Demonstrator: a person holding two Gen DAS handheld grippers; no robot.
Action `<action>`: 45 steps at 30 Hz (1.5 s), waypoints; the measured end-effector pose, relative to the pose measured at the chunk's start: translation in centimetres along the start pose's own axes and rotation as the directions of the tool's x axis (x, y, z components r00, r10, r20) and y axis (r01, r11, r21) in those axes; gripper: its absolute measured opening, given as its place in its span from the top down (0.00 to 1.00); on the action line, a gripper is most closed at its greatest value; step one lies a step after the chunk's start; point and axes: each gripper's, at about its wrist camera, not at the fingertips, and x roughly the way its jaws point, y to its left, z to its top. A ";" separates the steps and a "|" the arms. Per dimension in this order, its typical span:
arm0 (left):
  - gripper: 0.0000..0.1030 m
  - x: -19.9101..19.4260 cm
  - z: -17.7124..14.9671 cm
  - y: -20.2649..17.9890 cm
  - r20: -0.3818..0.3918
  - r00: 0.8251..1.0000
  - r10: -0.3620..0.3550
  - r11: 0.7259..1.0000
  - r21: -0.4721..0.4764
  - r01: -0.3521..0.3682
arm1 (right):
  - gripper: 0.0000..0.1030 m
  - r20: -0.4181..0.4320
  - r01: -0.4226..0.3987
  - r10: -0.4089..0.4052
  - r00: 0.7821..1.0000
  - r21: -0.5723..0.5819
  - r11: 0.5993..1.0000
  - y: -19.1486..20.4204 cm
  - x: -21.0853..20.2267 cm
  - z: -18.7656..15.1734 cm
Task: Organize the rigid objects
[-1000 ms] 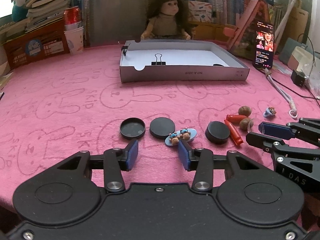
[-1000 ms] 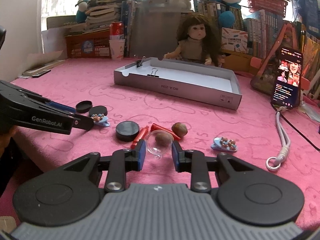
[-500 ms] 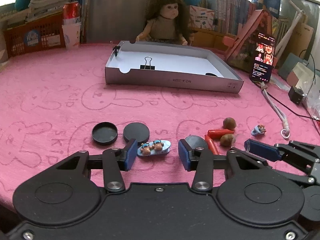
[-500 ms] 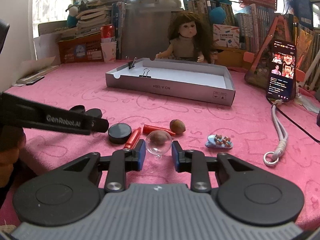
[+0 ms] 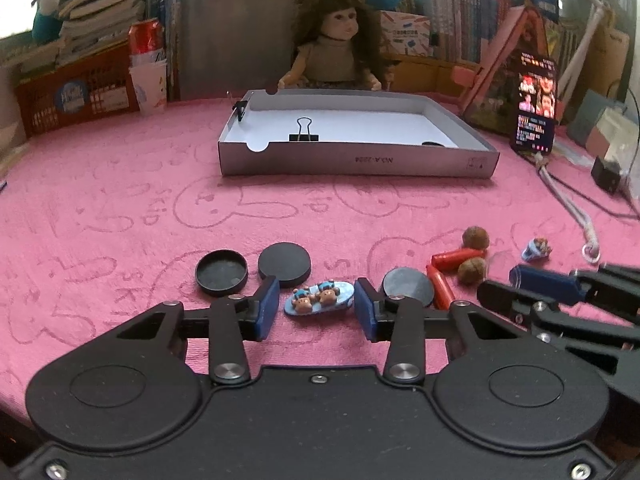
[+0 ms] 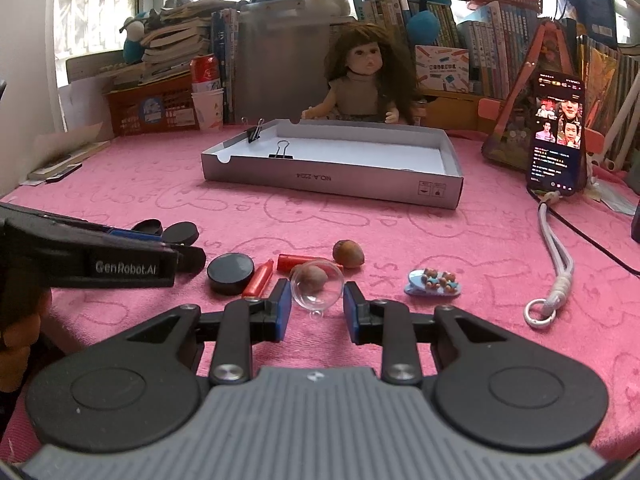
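Observation:
A blue clip with two bears (image 5: 320, 298) lies on the pink cloth between the pads of my left gripper (image 5: 316, 285). Its jaws are closing, with a gap still showing on each side of the clip. Black caps (image 5: 221, 272) (image 5: 284, 264) (image 5: 408, 288) lie around its fingertips. My right gripper (image 6: 317, 286) is shut on a clear glass ball (image 6: 317, 290) that rests on the cloth. Just beyond the ball lie two nuts (image 6: 348, 254), red pieces (image 6: 259, 280) and a second bear clip (image 6: 434, 282). The grey box (image 5: 360, 160) stands farther back with binder clips (image 5: 304, 136) inside.
A doll (image 5: 338, 48) sits behind the box. A lit phone (image 6: 558, 136) leans at the right, with a cord and ring (image 6: 538, 312) trailing toward me. A red can on paper cups (image 5: 147, 64), a crate and stacked books line the back left.
My left gripper has shifted right, so the bear clip now sits centred between its pads instead of by the right pad. The right gripper stays put on the glass ball.

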 end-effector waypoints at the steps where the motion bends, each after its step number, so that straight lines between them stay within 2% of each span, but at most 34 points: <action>1: 0.60 -0.1 -0.2 -0.4 0.008 1.000 0.016 1.000 0.017 -0.016 | 0.66 0.000 0.001 -0.001 1.000 0.002 1.000 0.0 0.0 0.0; 4: 0.59 -0.2 -0.6 -1.2 0.029 0.998 0.050 0.998 0.040 -0.051 | 0.65 0.000 0.006 -0.006 1.000 0.009 1.000 -0.1 0.1 -0.1; 6: 0.59 -0.2 -0.6 -1.3 0.028 0.998 0.054 0.998 0.023 -0.055 | 0.65 0.000 0.010 -0.010 1.000 0.013 1.000 0.0 0.1 -0.1; 10: 0.66 -0.4 -0.5 -0.9 0.023 0.999 0.027 1.000 0.006 -0.027 | 0.65 0.006 0.009 -0.010 1.000 0.016 1.000 -0.1 0.1 -0.1; 18: 0.66 -0.8 0.1 -0.4 0.010 1.000 -0.009 1.000 0.002 0.009 | 0.66 0.019 0.006 -0.007 1.000 0.017 1.000 -0.2 0.2 0.6; 26: 0.66 -1.0 2.2 -0.8 0.066 0.998 -0.016 0.999 0.053 0.012 | 0.67 0.016 0.020 -0.021 1.000 0.084 0.996 -1.4 1.1 2.5; 40: 0.66 2.3 9.3 1.1 0.066 0.993 -0.097 0.995 0.015 0.097 | 0.67 0.003 0.022 -0.023 1.000 0.192 0.981 -6.3 5.0 8.3; 45: 0.66 5.4 13.0 1.6 0.024 0.994 -0.108 0.994 0.005 0.107 | 0.67 -0.053 0.022 -0.011 0.999 0.216 0.976 -8.5 8.7 11.3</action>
